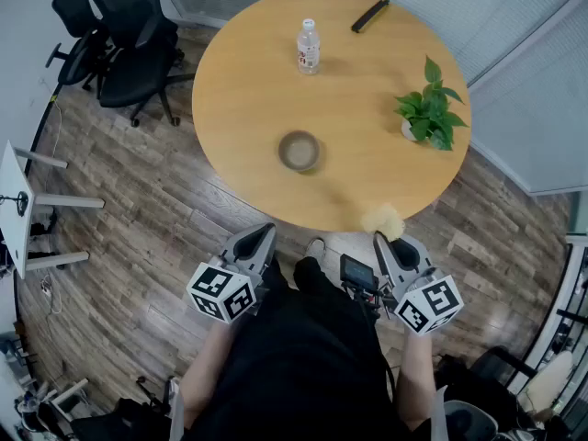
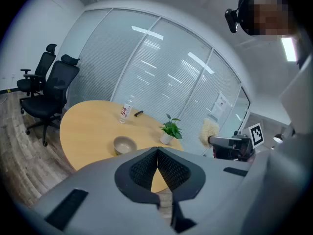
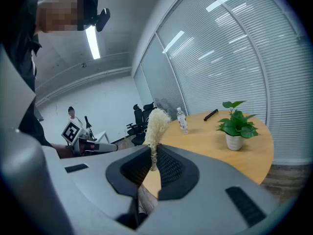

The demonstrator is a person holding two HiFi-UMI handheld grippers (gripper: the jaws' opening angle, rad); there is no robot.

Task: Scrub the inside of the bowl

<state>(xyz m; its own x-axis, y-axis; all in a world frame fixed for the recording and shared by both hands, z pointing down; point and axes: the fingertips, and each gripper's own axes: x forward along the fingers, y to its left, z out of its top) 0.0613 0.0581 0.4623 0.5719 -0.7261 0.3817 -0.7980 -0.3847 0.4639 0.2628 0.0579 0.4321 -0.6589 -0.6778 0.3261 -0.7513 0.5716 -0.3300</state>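
A small beige bowl (image 1: pixel 299 151) (image 2: pixel 124 144) stands upright near the front of the round wooden table (image 1: pixel 248 81). Both grippers hang off the table's near edge, close to the person's body. My left gripper (image 1: pixel 265 238) (image 2: pixel 157 153) is shut with nothing between its jaws. My right gripper (image 1: pixel 379 240) (image 3: pixel 151 155) is shut on a pale yellow fluffy scrubber (image 1: pixel 383 220) (image 3: pixel 156 126), whose tuft sticks up past the jaw tips. That scrubber (image 2: pixel 209 130) also shows in the left gripper view. Neither gripper touches the bowl.
On the table stand a water bottle (image 1: pixel 308 47), a potted green plant (image 1: pixel 428 110) at the right and a black flat object (image 1: pixel 370 15) at the far edge. Black office chairs (image 1: pixel 119 35) stand at the far left. Glass walls with blinds ring the room.
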